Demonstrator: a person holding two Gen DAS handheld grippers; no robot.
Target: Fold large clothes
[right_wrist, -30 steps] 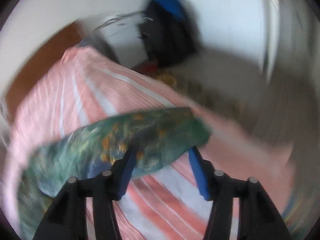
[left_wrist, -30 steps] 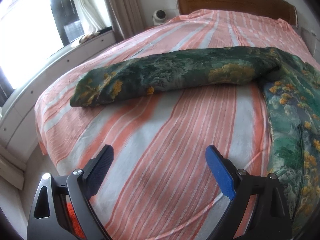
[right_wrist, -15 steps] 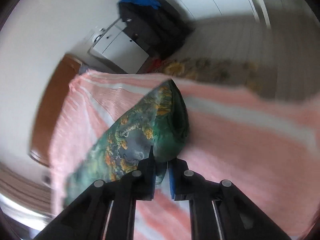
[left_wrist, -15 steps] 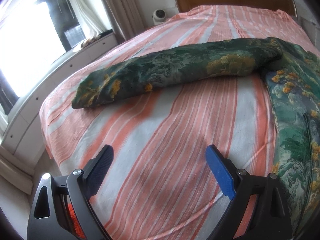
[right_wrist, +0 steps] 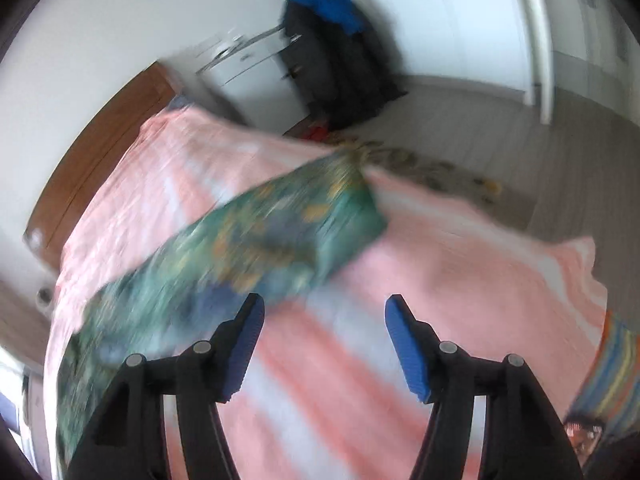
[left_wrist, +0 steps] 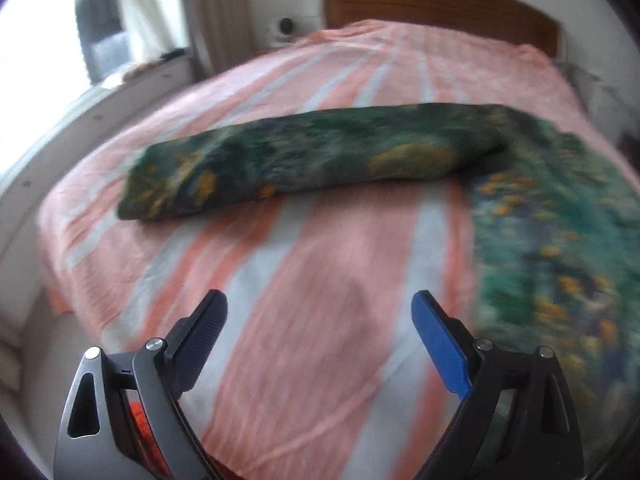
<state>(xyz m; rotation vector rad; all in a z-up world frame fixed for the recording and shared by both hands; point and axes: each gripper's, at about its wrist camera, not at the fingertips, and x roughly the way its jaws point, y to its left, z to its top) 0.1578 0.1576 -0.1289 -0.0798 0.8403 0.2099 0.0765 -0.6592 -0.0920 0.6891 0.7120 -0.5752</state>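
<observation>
A green printed garment (left_wrist: 552, 216) lies spread on the bed (left_wrist: 320, 280), over its pink-and-white striped sheet. One long sleeve (left_wrist: 304, 164) stretches straight out across the stripes; the other sleeve (right_wrist: 256, 240) reaches toward the far edge, blurred in the right wrist view. Laid flat like that, it looks ready for the sleeves to be folded inward. The left gripper (left_wrist: 319, 312) hangs over bare sheet, jaws wide apart, holding nothing. The right gripper (right_wrist: 324, 320) hovers just beside its sleeve, also spread and empty. A wooden headboard (left_wrist: 440, 8) stands behind.
</observation>
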